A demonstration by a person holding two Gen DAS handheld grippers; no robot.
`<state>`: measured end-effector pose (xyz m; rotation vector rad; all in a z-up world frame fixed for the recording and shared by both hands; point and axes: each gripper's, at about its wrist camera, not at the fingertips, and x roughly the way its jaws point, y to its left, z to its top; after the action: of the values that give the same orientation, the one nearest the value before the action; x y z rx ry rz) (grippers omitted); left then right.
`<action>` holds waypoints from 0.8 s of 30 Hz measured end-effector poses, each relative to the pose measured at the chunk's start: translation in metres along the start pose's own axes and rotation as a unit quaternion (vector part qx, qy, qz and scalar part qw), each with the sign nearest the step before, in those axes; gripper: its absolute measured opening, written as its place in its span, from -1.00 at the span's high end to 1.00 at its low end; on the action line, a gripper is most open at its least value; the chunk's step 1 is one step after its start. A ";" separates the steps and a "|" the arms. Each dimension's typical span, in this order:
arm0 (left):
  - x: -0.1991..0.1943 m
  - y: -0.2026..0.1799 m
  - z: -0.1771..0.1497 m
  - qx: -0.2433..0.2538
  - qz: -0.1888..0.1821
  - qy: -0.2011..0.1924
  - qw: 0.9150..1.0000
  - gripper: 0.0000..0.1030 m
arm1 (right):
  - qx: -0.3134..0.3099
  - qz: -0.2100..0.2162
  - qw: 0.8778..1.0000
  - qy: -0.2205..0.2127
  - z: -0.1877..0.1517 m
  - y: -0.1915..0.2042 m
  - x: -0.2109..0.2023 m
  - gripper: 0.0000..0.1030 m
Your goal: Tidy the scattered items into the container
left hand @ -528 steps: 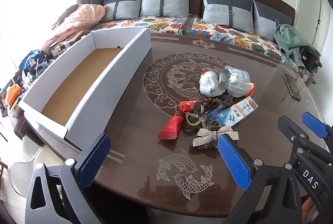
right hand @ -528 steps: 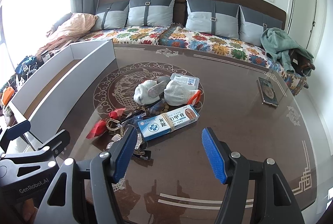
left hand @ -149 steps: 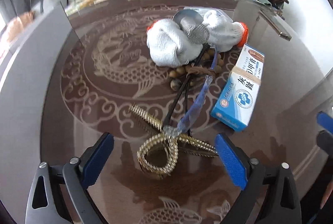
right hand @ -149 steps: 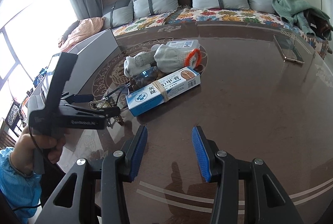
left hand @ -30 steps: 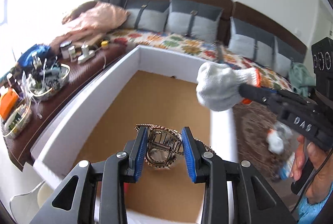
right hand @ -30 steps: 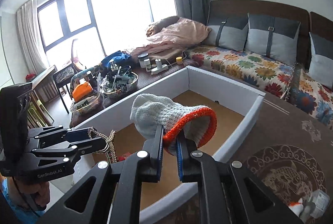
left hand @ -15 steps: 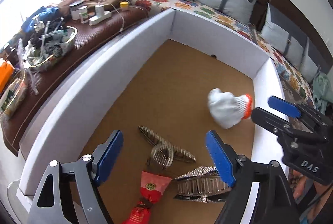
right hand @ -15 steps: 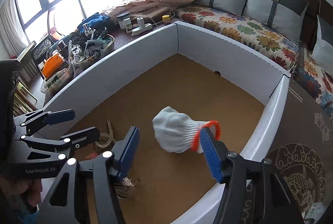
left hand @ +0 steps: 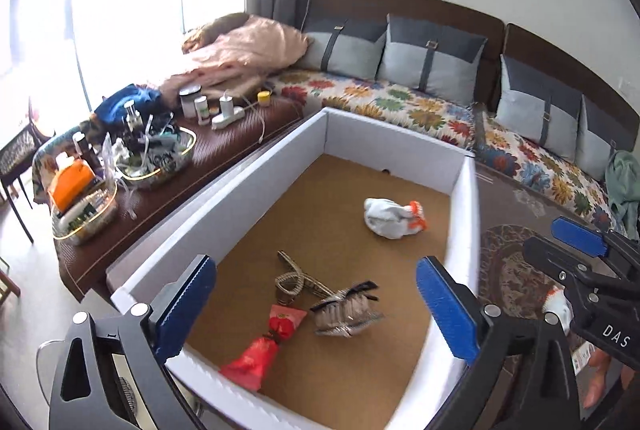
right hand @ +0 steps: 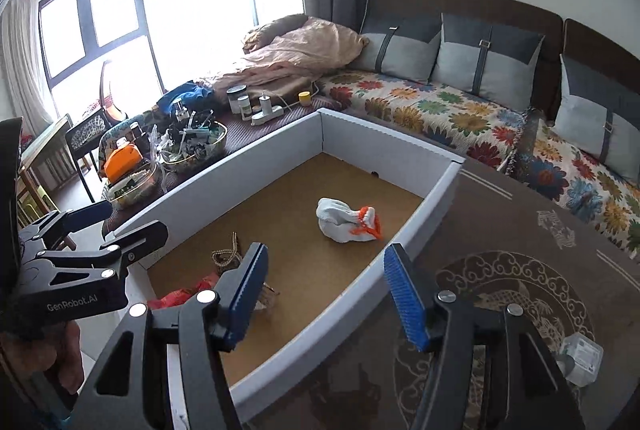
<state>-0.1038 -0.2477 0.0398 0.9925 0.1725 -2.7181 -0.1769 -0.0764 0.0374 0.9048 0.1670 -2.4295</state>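
The big white box (left hand: 256, 186) at the table's edge already holds a white glove with an orange cuff (left hand: 394, 217) out in the middle of its brown floor, plus a gold bow clip (left hand: 298, 280), a silver bow clip (left hand: 346, 310) and a red pouch (left hand: 266, 344) bunched near the front wall. Both tools hover above it empty: the left gripper (left hand: 316, 306) is spreading its jaws with nothing between them, and the right gripper (right hand: 324, 294) stands released. I'd say this drop-off is finished, so next both hands need to swing back over the table (right hand: 500, 230), where a small packet (right hand: 582, 354) waits.

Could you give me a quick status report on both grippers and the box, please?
Left gripper opening, nothing between. Right gripper open, empty. White box holds glove, red pouch, hair bows. Nothing blocking.
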 end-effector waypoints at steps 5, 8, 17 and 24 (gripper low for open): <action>-0.036 -0.046 -0.025 0.028 -0.018 0.002 0.999 -0.98 | 0.031 -0.018 0.999 -0.016 -0.041 -0.024 -0.062 -0.19; -0.050 -0.079 -0.043 0.048 -0.034 0.011 0.998 -0.98 | 0.059 -0.032 0.997 -0.024 -0.069 -0.043 -0.093 -0.19; -0.077 -0.168 -0.089 0.099 -0.078 0.038 0.991 -0.98 | 0.125 -0.084 0.988 -0.037 -0.142 -0.100 -0.172 -0.19; -0.085 -0.216 -0.122 0.138 -0.118 0.057 0.982 -0.98 | 0.167 -0.125 0.978 -0.029 -0.193 -0.133 -0.209 -0.19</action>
<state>-0.0227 0.0001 0.0078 1.2786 -0.0757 -2.9597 -0.0042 0.1851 0.0134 1.0033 -0.1651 -2.7688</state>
